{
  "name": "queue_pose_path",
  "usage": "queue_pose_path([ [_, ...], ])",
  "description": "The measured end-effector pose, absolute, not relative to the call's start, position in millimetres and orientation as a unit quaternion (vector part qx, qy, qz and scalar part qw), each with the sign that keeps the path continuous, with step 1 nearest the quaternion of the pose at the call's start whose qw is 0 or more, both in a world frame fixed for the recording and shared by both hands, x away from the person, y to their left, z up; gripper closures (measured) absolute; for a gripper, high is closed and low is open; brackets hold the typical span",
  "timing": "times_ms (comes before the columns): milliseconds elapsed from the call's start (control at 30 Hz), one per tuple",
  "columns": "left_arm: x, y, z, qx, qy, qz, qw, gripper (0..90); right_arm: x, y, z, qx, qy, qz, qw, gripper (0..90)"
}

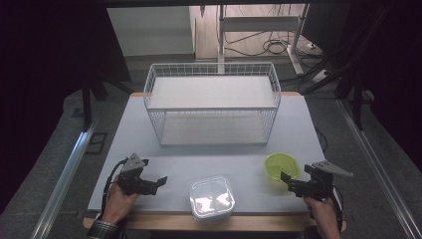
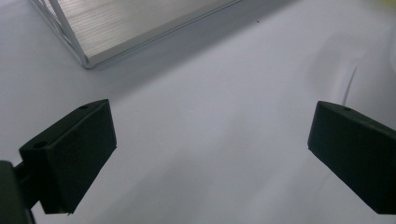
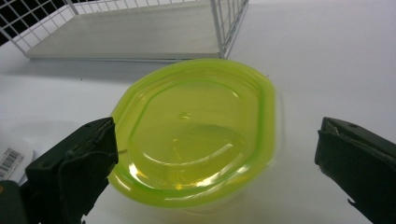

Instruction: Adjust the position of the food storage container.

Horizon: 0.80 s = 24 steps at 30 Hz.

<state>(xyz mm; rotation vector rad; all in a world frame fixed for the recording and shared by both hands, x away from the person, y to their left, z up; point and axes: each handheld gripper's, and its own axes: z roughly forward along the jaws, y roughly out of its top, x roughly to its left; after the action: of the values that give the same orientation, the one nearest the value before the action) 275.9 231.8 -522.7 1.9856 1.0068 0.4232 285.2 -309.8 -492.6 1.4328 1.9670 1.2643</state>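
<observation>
Two claws hovered low over the worktop (image 1: 149,129), both with jaws apart and gripping nothing. My right claw (image 1: 292,183) faced the green bowl (image 1: 281,166) at the near right, its jaws straddling the bowl's width, lined up, I judged, to close on the rim. My left claw (image 1: 152,183) waited over bare worktop, pointing toward the clear box (image 1: 212,197) at the near edge. Beyond both stood the wire basket (image 1: 213,102), probably where they belonged.

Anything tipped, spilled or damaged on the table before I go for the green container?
Nothing stands out. The green container sits flat with its lid on, the clear square container is upright and closed near the front edge, and the wire rack stands square. Both the left gripper and right gripper are open.
</observation>
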Motion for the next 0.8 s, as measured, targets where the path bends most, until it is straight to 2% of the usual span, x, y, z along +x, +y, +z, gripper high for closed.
queue_pose_path([
  [200, 276.2, 233.4, -522.7, 0.791, 0.400, 0.178, 0.428, 2.8, 284.2, -306.4, -490.0, 0.499, 0.716, 0.431, 0.229, 0.0],
  [600, 274.4, 229.4, -518.6, 0.800, 0.404, 0.173, 0.410, 4.3, 283.9, -306.8, -487.9, 0.494, 0.730, 0.422, 0.214, 0.0],
  [733, 272.6, 229.1, -515.0, 0.792, 0.401, 0.150, 0.435, 3.4, 282.0, -305.3, -484.0, 0.488, 0.735, 0.415, 0.222, 0.0],
  [800, 271.8, 228.5, -513.6, 0.790, 0.401, 0.147, 0.441, 5.1, 280.6, -303.3, -482.0, 0.485, 0.739, 0.411, 0.225, 2.9],
])
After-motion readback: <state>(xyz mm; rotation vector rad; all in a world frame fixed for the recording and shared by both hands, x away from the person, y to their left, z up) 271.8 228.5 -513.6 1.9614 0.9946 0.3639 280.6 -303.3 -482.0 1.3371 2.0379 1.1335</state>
